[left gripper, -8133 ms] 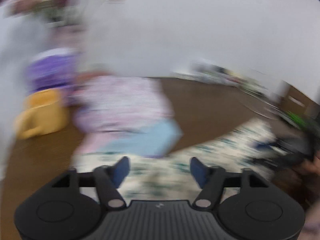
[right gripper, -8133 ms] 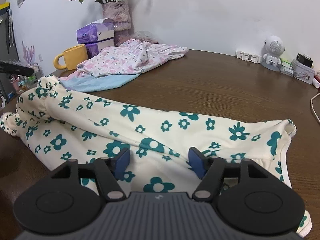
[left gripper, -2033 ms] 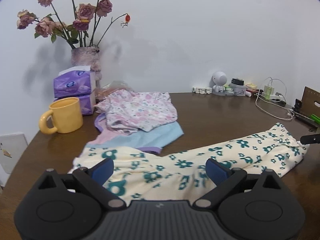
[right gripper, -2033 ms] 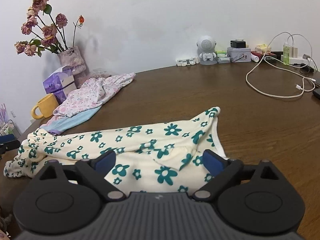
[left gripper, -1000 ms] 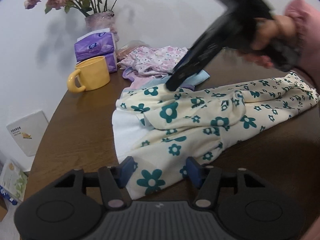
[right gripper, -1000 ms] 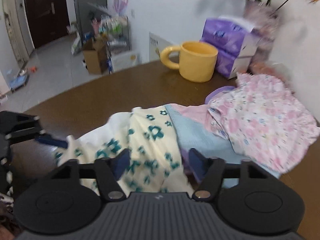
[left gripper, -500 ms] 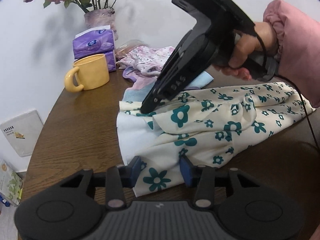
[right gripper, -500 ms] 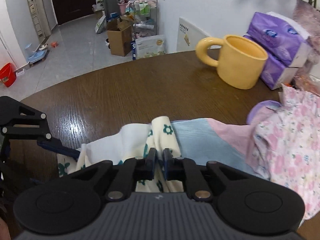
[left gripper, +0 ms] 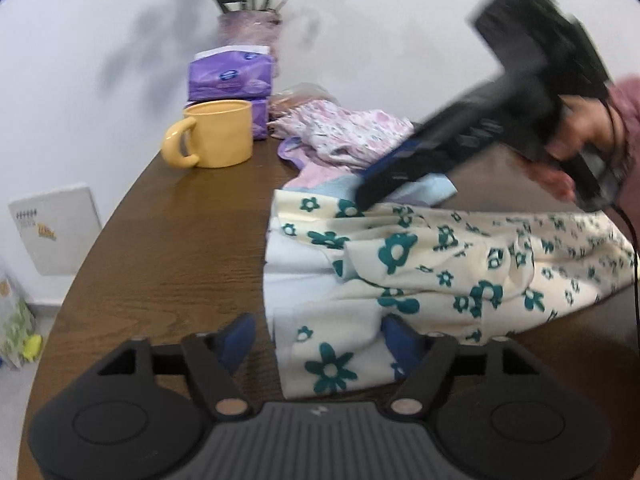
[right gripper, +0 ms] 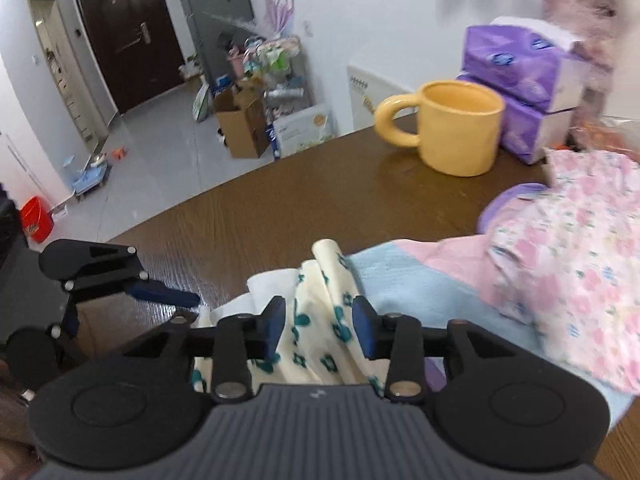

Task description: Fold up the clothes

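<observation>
A cream garment with green flowers [left gripper: 432, 272] lies across the brown table [left gripper: 180, 240], its white inside showing at the left end. My left gripper [left gripper: 316, 336] is open, its fingers on either side of the garment's near corner. My right gripper [right gripper: 320, 320] is open around the garment's far corner [right gripper: 328, 280]; in the left wrist view it [left gripper: 362, 200] comes down from the right onto that corner. The left gripper shows at the left of the right wrist view [right gripper: 160, 294].
A pink floral garment [left gripper: 344, 132] on a light blue one [right gripper: 420, 280] lies just behind. A yellow mug [left gripper: 216, 132], purple tissue packs [left gripper: 232, 76] and a flower vase [left gripper: 248, 28] stand at the back left. The table edge [left gripper: 100, 240] curves at left.
Both grippers have opened: the right one had been shut on the garment's far corner, and the left one's fingers have spread wider around the near corner. The garment lies flatter.
</observation>
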A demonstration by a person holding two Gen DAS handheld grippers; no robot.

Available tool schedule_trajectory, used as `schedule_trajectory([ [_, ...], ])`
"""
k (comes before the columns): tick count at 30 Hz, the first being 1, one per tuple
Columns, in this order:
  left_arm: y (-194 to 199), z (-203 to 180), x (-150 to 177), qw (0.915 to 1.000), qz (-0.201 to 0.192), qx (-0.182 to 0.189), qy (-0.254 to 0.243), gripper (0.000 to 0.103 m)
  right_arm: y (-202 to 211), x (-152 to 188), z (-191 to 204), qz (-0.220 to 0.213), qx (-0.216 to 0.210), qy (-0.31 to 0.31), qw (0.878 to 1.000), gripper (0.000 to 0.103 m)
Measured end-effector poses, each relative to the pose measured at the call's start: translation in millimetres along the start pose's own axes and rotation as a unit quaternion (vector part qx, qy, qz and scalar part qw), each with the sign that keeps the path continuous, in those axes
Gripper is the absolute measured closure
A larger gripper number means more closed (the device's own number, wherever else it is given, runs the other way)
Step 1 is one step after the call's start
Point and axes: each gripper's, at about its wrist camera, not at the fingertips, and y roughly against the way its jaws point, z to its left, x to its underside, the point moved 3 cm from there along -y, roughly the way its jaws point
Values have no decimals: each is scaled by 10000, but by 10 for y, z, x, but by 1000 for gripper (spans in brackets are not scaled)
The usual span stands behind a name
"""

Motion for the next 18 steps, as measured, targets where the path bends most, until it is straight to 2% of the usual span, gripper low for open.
schedule_trajectory([
  [1,26,15,2,10000,-18,-9,57,28,31,21,2,9,-8,42,10000,35],
  [2,62,16,9,10000,-33,10,53,28,62,42,5,18,-16,84,10000,27],
  [3,102,8,17,10000,-51,40,39,28,93,63,7,27,-25,127,9999,14],
  [4,139,-5,28,10000,-66,68,27,27,124,85,9,35,-33,169,9998,5],
  [5,172,-21,41,9999,-79,79,10,25,155,106,12,44,-41,211,9998,1],
  [8,242,-91,88,9999,-104,30,-33,24,248,169,18,71,-66,338,9994,0],
  [10,258,-114,113,10000,-95,21,-11,24,152,131,110,182,-136,583,9980,0],
  [18,348,-121,176,9999,-84,-99,65,24,-217,110,431,956,-234,1441,9847,0],
])
